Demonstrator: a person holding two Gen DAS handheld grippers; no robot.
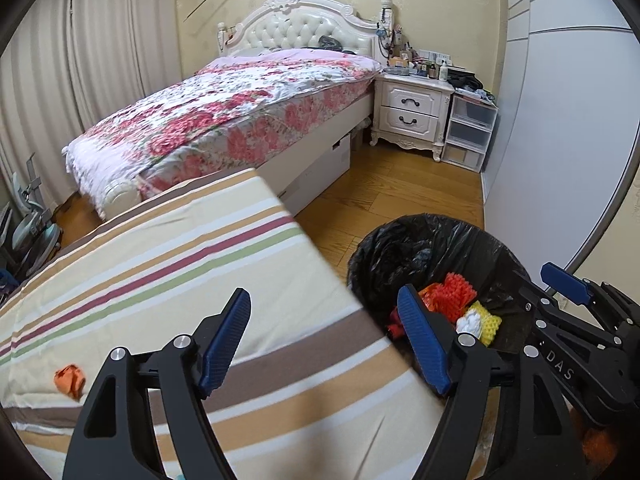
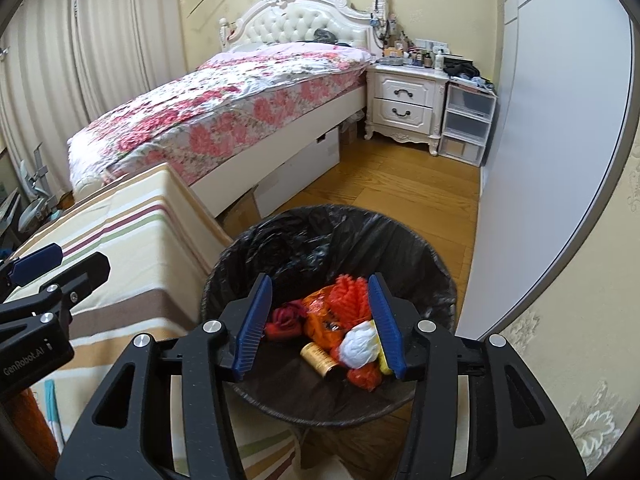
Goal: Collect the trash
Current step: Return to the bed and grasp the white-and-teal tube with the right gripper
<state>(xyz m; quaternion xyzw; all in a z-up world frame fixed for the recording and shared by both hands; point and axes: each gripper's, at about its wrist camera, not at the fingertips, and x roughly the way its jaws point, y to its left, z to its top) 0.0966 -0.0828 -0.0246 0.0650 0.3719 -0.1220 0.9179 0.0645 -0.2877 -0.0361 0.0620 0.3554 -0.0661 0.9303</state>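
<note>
Already most of the rubbish seems to be in the bin. From the left wrist view, the left gripper (image 1: pixel 324 344) stands wide open with nothing between its blue pads; it straddles the edge of the striped cover (image 1: pixel 168 256), one finger over the cloth, the other over the rim of the black-lined trash bin (image 1: pixel 496 248), which sits just to its right. Inside the bin, beyond that finger, lie an orange-red foam net (image 1: pixel 454 290) and a yellow-and-white wad (image 1: pixel 480 320). Well off to this gripper's left, a small orange scrap (image 1: pixel 70 378) lies alone on the striped cover, so I judge at least one piece is left to fetch. The right gripper shows at the far right edge, cut off by the frame, and something orange beneath it is too blurred to name.

From the right wrist view, the right gripper (image 2: pixel 320 328) hangs directly over the bin's mouth, jaws partly open and gripping nothing. Below and between its fingers sits the pile: a dark red crumple (image 2: pixel 286 318), an orange wrapper (image 2: pixel 320 316), a gold cap-like cylinder (image 2: pixel 322 360) and a white ball of paper (image 2: pixel 360 346). That white ball lies close against the right-hand pad, though I judge it is resting in the bin and not held. The left gripper's tip pokes in from the left edge, mostly out of frame. The bin's near wall and floor beneath are hidden by the gripper body.
</note>
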